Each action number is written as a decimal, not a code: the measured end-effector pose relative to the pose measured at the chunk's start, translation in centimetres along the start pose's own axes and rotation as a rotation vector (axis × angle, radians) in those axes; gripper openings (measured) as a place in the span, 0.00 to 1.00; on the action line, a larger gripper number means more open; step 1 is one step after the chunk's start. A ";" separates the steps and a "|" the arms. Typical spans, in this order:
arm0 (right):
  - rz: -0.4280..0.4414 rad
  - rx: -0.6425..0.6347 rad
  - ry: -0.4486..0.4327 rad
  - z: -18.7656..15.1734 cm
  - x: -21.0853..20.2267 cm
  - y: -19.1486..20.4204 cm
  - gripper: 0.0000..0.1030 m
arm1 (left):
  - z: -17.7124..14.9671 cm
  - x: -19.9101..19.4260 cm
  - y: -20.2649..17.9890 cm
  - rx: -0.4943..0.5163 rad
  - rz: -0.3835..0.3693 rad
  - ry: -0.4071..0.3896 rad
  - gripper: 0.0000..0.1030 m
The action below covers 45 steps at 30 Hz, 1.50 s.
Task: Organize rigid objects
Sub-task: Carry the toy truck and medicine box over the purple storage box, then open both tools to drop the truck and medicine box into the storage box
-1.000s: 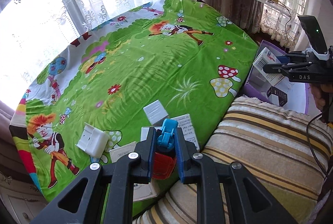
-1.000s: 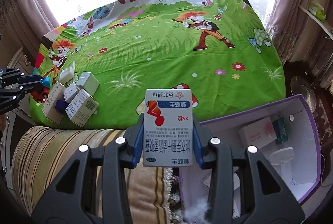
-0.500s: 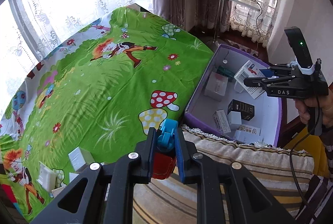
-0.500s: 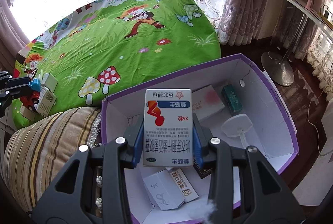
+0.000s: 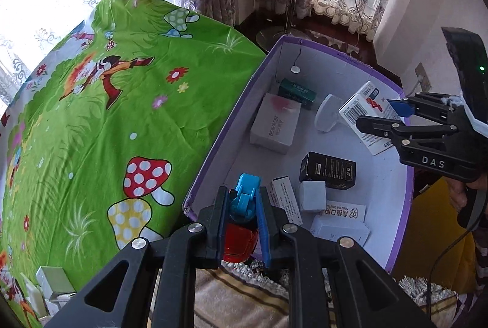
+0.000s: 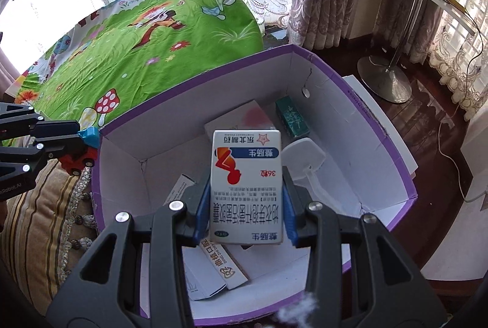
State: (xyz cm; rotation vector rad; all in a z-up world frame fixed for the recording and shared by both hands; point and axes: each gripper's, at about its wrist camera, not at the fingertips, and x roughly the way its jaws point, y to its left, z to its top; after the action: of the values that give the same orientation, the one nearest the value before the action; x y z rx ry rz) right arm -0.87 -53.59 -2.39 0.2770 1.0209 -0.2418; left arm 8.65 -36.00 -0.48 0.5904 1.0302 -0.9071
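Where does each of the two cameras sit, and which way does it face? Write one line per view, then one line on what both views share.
Left wrist: sits on the left gripper, facing steeply down at the purple box; its fingers clamp a toy car; a hand shows at right.
Right wrist: sits on the right gripper, facing down into the box; its fingers hold a medicine carton.
Shared: the box, the green cartoon cloth, the striped cushion, and each view shows the other gripper.

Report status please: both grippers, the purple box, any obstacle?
Left gripper shut on toy truck, at purple box rim. Right gripper shut on white medicine box, above box interior. Nothing blocking.
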 end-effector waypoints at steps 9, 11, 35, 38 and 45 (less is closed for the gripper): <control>-0.012 0.031 0.020 -0.7 1.1 -2.0 0.43 | 2.1 3.0 0.7 -0.069 -0.014 0.054 0.15; -0.014 0.034 0.020 -0.7 1.1 -2.1 0.43 | 2.5 3.4 0.6 -0.075 -0.013 0.056 0.15; -0.041 0.038 0.019 0.7 1.4 -1.7 0.60 | -1.7 -4.1 5.0 -0.323 -0.082 -0.147 0.30; -0.045 0.039 -0.002 1.0 0.9 -1.4 0.70 | -3.9 -6.4 6.3 -0.392 -0.054 -0.214 0.50; -0.005 -0.009 -0.016 1.8 -0.7 1.6 0.70 | -8.7 -10.1 8.3 -0.504 -0.034 -0.326 0.52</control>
State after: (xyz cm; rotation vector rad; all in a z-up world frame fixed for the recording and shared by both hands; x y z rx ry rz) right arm 0.74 -52.70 -0.70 0.2636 1.0067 -0.2434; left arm 9.49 -21.38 5.09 0.0005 0.9249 -0.7056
